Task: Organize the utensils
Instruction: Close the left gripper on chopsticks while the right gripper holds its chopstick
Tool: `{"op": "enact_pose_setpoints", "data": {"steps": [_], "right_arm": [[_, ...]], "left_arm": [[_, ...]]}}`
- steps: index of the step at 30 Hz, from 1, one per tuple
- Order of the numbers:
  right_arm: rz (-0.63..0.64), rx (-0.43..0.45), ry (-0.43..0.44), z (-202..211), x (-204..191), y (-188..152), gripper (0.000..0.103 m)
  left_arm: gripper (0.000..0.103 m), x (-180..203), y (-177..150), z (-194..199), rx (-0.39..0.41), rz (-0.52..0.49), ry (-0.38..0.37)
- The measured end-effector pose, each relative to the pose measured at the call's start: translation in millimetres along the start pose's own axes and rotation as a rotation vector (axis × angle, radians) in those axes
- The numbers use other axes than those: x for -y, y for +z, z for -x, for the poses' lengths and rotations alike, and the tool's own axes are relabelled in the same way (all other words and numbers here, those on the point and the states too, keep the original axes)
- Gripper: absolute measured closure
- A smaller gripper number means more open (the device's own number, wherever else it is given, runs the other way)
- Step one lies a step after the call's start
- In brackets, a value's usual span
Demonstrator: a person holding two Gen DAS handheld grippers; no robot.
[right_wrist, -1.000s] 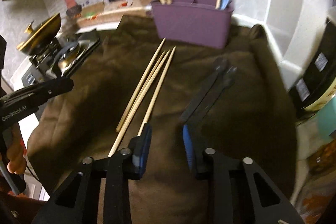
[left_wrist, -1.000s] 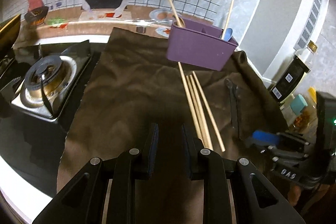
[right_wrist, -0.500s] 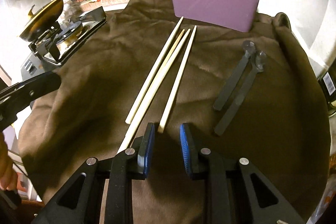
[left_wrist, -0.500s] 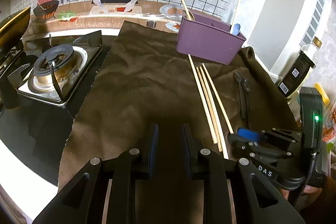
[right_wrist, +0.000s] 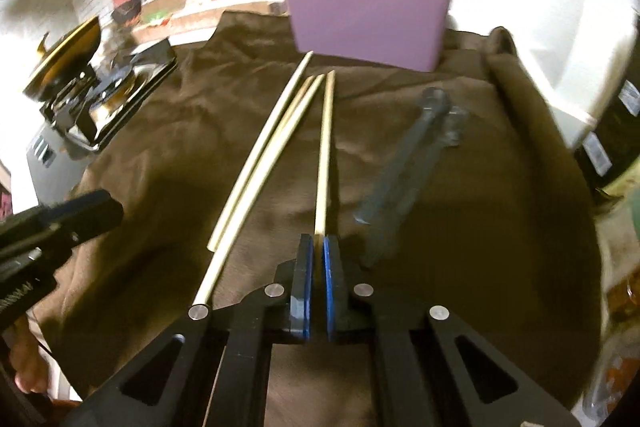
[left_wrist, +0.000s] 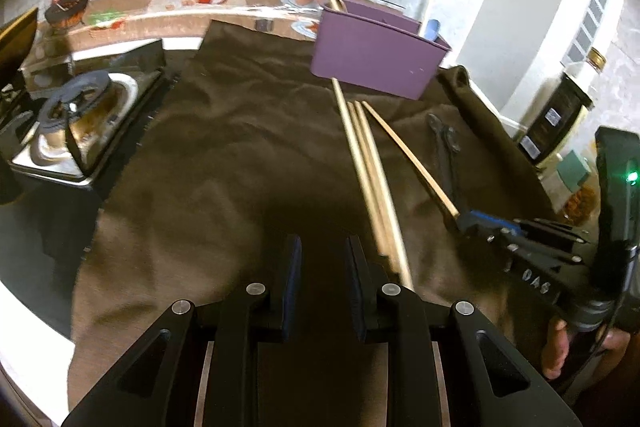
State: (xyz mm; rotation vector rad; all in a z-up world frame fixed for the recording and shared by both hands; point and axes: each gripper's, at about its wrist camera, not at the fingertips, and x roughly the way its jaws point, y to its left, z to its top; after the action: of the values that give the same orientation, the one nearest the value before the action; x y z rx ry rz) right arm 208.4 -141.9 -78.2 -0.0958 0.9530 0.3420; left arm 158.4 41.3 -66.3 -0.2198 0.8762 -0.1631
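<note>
Several wooden chopsticks lie on a brown cloth (right_wrist: 460,267). My right gripper (right_wrist: 319,241) is closing its jaws, and the blue pads press on the near end of the rightmost chopstick (right_wrist: 325,147). The left wrist view shows the same grip, the right gripper (left_wrist: 466,217) on the chopstick (left_wrist: 408,155). Three loose chopsticks (right_wrist: 256,167) lie just left of it. Two dark spoons (right_wrist: 408,179) rest to its right. A purple holder (right_wrist: 368,19) stands at the far end with chopsticks in it. My left gripper (left_wrist: 320,255) hovers open over bare cloth.
A gas stove (left_wrist: 80,123) sits left of the cloth, with a gold-rimmed pan (right_wrist: 64,59) beyond it. Bottles and jars (left_wrist: 560,123) crowd the right edge. A tiled wall with a cartoon picture backs the counter. A person's hand (left_wrist: 560,347) holds the right gripper.
My right gripper's jaws have gone from apart to shut on the rightmost chopstick's near end. My left gripper has dipped slightly toward the cloth and stays open.
</note>
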Motion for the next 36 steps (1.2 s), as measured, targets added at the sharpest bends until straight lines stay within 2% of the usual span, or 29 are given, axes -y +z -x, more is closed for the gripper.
{"op": "enact_pose_setpoints", "data": {"steps": [5, 13, 19, 22, 26, 29, 33, 36], "right_arm": [[-0.055, 0.022, -0.011, 19, 19, -8, 0.099], [-0.104, 0.034, -0.029, 31, 44, -21, 0.099], [-0.122, 0.032, -0.018, 33, 52, -28, 0.099], [-0.126, 0.03, -0.016, 33, 55, -30, 0.099], [-0.13, 0.03, -0.007, 33, 57, -31, 0.099], [-0.13, 0.032, -0.002, 32, 58, -30, 0.099], [-0.133, 0.03, 0.0, 31, 58, -31, 0.099], [-0.138, 0.024, 0.002, 31, 59, -32, 0.099]], "left_arm": [[0.08, 17, -7, -12, -0.05, -0.024, -0.084], [0.08, 42, -18, -25, -0.11, -0.067, -0.133], [0.08, 50, -19, -32, -0.135, -0.061, -0.135], [0.08, 48, -16, -31, -0.114, -0.046, -0.12], [0.08, 41, -10, -28, -0.053, -0.036, -0.028], [0.08, 33, -8, -31, -0.056, -0.028, 0.025], [0.08, 31, -7, -34, -0.061, -0.031, 0.053], [0.08, 36, -8, -39, -0.081, -0.042, 0.036]]}}
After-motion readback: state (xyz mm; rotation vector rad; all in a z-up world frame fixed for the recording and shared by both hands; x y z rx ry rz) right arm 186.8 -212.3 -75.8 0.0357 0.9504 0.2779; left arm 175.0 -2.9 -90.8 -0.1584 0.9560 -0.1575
